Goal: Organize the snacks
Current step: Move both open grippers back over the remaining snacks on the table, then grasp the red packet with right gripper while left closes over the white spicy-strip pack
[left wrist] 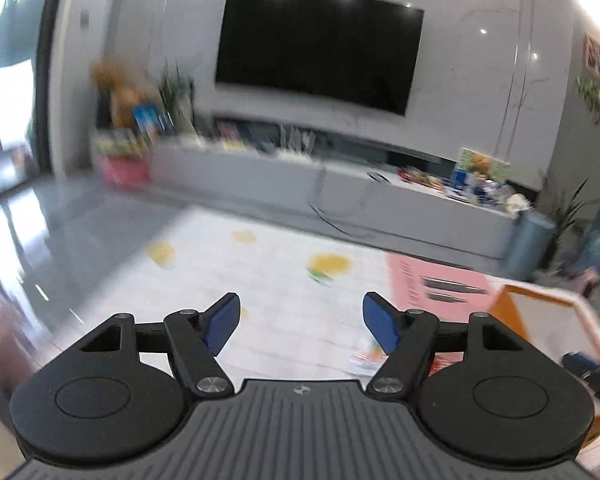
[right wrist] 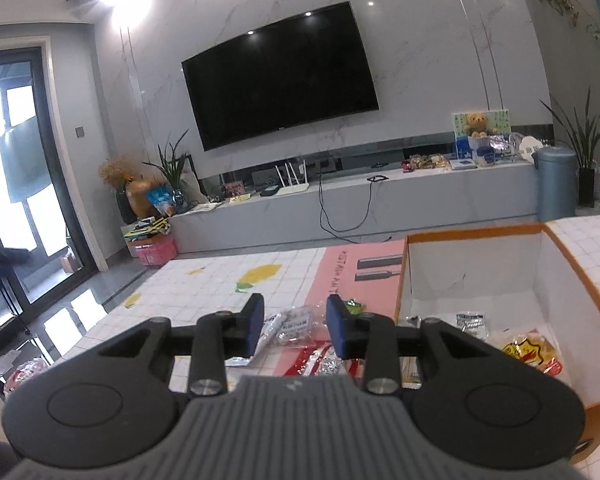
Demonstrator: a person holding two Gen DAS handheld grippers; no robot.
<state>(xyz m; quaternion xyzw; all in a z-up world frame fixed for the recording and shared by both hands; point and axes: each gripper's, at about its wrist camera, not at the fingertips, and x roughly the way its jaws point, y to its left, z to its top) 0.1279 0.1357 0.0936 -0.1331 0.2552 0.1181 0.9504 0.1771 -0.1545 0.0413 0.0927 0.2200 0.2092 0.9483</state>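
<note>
An orange-rimmed white box (right wrist: 476, 276) stands on the table at the right; inside lie a yellow-red snack packet (right wrist: 530, 350) and a small silver packet (right wrist: 471, 322). Loose snacks lie left of the box: a clear packet (right wrist: 296, 326), a red-silver packet (right wrist: 320, 362) and a small green one (right wrist: 352, 305). My right gripper (right wrist: 294, 326) is open and empty, above the clear packet. My left gripper (left wrist: 301, 322) is wide open and empty over the tablecloth; the box shows at its right (left wrist: 540, 320). The left wrist view is blurred.
The table carries a white checked cloth with yellow prints (right wrist: 228, 292) and a pink sheet (right wrist: 356, 272). Beyond are a grey TV bench (right wrist: 380, 204), a wall TV (right wrist: 280, 76), a blue bin (right wrist: 556, 184) and plants. A glass door is at the left.
</note>
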